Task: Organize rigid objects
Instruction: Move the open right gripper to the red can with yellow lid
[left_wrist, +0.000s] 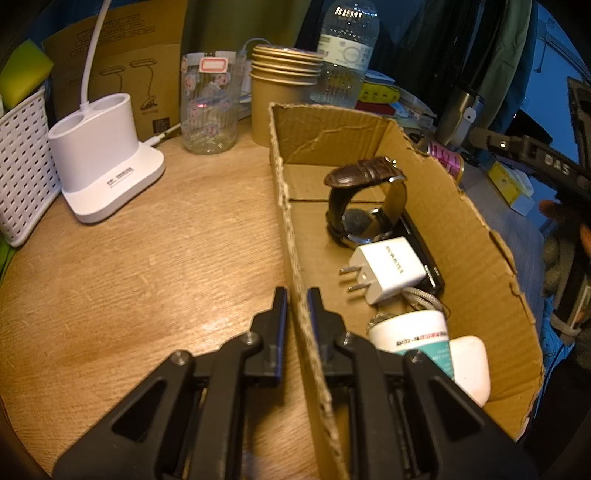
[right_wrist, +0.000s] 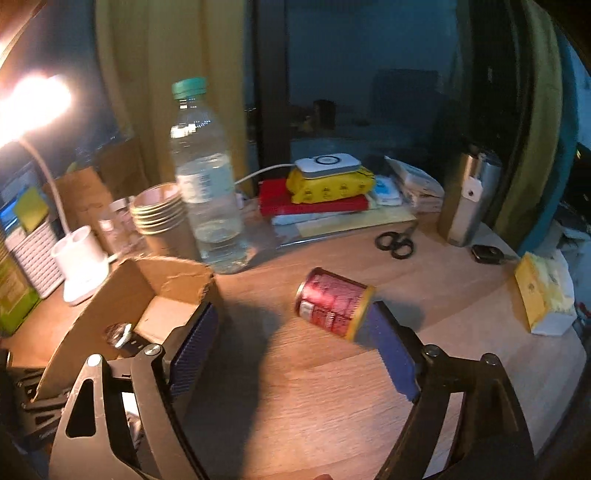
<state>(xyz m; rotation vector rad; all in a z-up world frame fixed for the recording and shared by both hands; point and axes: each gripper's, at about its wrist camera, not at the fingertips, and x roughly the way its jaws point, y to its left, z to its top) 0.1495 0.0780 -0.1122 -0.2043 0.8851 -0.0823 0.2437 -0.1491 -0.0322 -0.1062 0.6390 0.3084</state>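
Observation:
My left gripper (left_wrist: 297, 291) is shut on the left wall of an open cardboard box (left_wrist: 461, 229), one finger outside it and one inside. In the box lie a brown-strapped watch (left_wrist: 364, 199), a white plug charger (left_wrist: 388, 269) on a black device (left_wrist: 421, 240), a white tube (left_wrist: 410, 330) and a white case (left_wrist: 471, 365). My right gripper (right_wrist: 293, 314) stands wide open over the wooden table, right of the box (right_wrist: 110, 295). A red can (right_wrist: 332, 301) lies on its side just ahead, its gold end by the right fingertip; whether they touch I cannot tell.
A water bottle (right_wrist: 207, 192), stacked paper cups (left_wrist: 284, 96), a glass jar (left_wrist: 210, 107), a white lamp base (left_wrist: 103, 155) and a white basket (left_wrist: 22, 162) stand behind and left of the box. Scissors (right_wrist: 397, 243), a steel flask (right_wrist: 469, 199), a key (right_wrist: 485, 254) and a yellow tissue pack (right_wrist: 543, 295) lie right.

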